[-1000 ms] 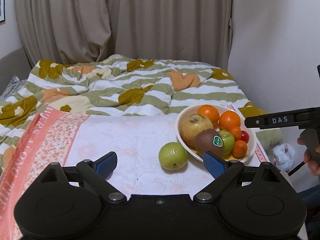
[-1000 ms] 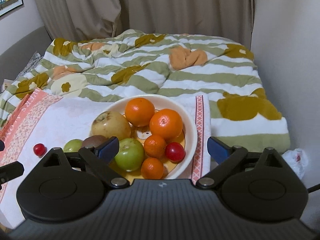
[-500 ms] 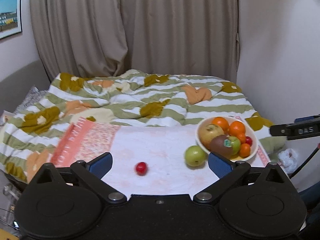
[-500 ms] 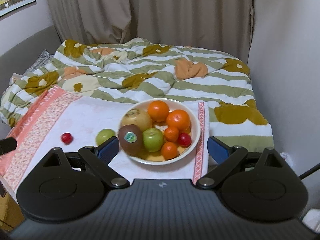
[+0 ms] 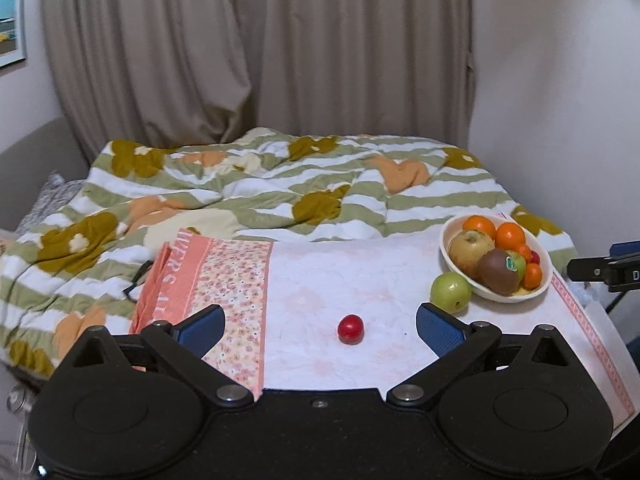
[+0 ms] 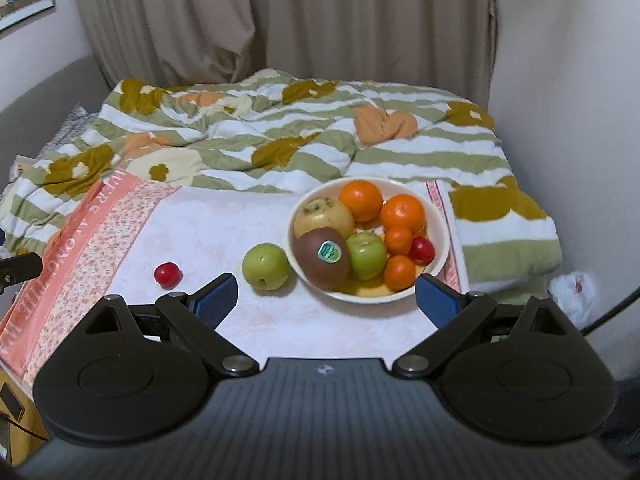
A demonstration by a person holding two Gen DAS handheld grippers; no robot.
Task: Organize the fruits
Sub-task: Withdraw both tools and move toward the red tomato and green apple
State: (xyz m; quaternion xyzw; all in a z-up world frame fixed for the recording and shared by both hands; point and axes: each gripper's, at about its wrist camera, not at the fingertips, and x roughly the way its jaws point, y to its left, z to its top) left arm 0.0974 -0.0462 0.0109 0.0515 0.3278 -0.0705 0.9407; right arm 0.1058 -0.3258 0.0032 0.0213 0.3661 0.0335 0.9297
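Observation:
A cream bowl (image 6: pixel 439 216) (image 5: pixel 447 254) on a white and pink cloth holds a yellow apple (image 6: pixel 323 216), a brown kiwi (image 6: pixel 322 258) with a sticker, a green apple (image 6: pixel 366 255), several oranges (image 6: pixel 361 200) and a small red fruit (image 6: pixel 422 250). Outside the bowl, touching its left rim, lies a green apple (image 6: pixel 266 266) (image 5: pixel 451 292). Further left a small red fruit (image 6: pixel 167 274) (image 5: pixel 351 329) lies alone on the cloth. My left gripper (image 5: pixel 320 328) is open and empty, held back above the cloth's near edge. My right gripper (image 6: pixel 325 300) is open and empty in front of the bowl.
The cloth (image 5: pixel 360 276) lies over the near end of a bed with a striped, flowered quilt (image 5: pixel 260 184). Curtains (image 5: pixel 256 48) hang behind and a wall stands close on the right. A crumpled white bag (image 6: pixel 570 290) lies on the floor at the right.
Both grippers have pulled back and risen away from the fruit, so the bowl and apple look smaller. The small red fruit has come into the left wrist view. No fruit has moved.

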